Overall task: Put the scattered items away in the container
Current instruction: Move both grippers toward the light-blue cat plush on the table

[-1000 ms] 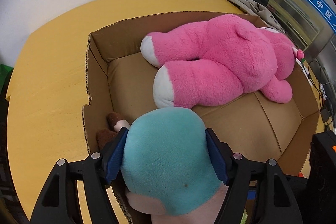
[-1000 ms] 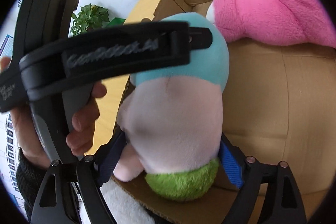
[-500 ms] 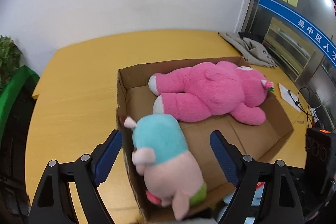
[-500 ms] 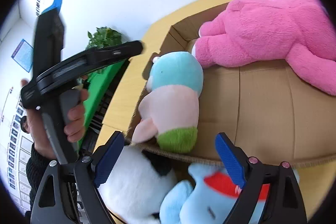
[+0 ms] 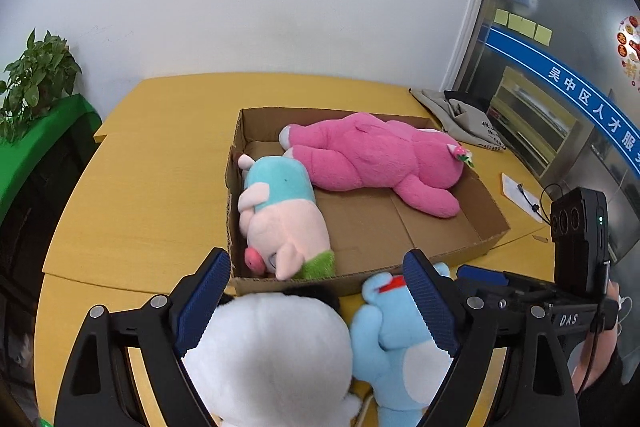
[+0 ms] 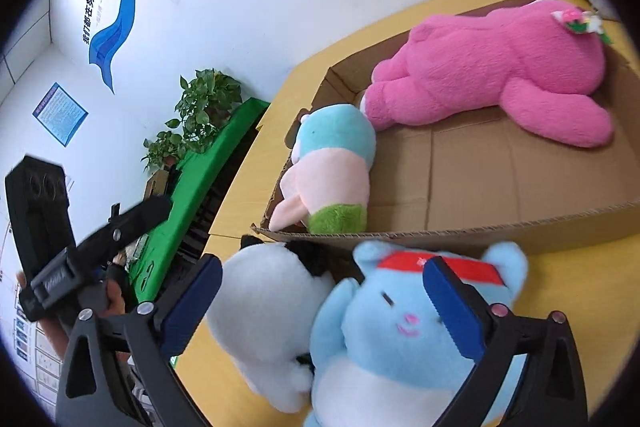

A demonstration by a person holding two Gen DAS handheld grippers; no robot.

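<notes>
A cardboard box lies on the yellow table. In it lie a big pink plush and a pig plush in teal, pink and green along the left wall. In front of the box lie a white plush and a light blue plush with a red headband. My left gripper is open and empty above them. My right gripper is open and empty over the same two plush toys.
The yellow table extends left of the box. A grey cloth bag and a paper with a cable lie at the right. A potted plant stands on a green shelf at the left.
Both grippers let go of the pig plush, which now lies in the box. Both opened, pulled back and rose, bringing the white and blue plush toys into view.
</notes>
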